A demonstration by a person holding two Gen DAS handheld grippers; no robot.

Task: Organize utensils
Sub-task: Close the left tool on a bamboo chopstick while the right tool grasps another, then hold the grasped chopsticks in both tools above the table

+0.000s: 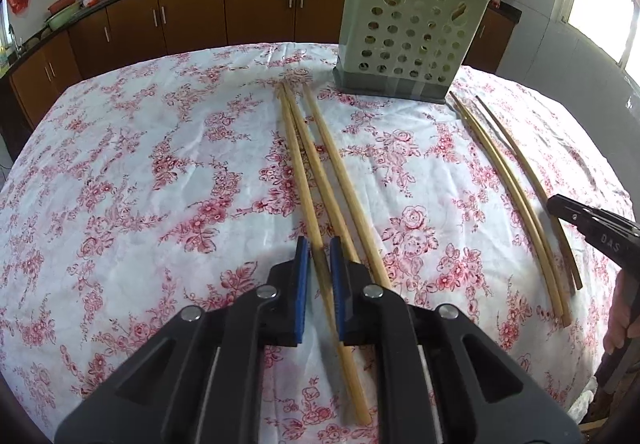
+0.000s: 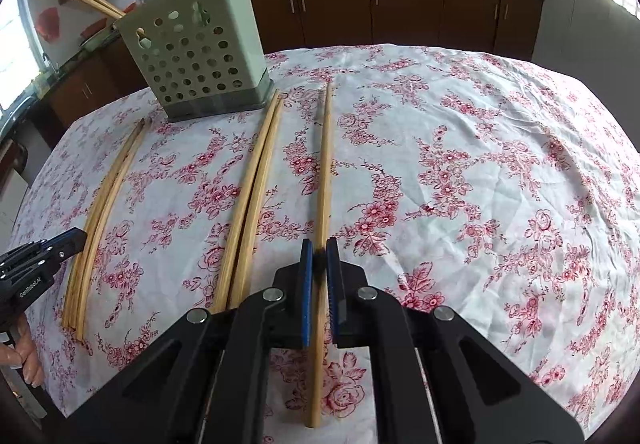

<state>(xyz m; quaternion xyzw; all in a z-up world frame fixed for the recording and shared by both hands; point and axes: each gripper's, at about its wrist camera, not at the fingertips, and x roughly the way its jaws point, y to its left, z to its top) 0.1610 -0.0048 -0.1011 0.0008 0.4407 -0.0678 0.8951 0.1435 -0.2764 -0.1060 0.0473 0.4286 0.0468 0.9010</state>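
Bamboo chopsticks lie on a floral tablecloth. In the left wrist view, three chopsticks [image 1: 320, 180] lie in the middle and three more [image 1: 516, 196] to the right. My left gripper [image 1: 319, 250] has its blue pads [image 1: 303, 268] closed around the leftmost chopstick [image 1: 298, 172]. In the right wrist view, my right gripper [image 2: 319, 249] is shut on a single chopstick [image 2: 325, 164]. A pair [image 2: 256, 184] lies to its left, a further bundle [image 2: 106, 204] beyond. A pale green perforated holder [image 1: 412, 32], also in the right wrist view [image 2: 192, 44], stands at the far side with chopsticks in it.
The round table's edge [image 1: 60, 100] curves close on all sides. Brown kitchen cabinets [image 1: 256, 8] and a dark counter with woks run behind. The other gripper shows at the right edge of the left view [image 1: 592, 232] and the left edge of the right view [image 2: 36, 264].
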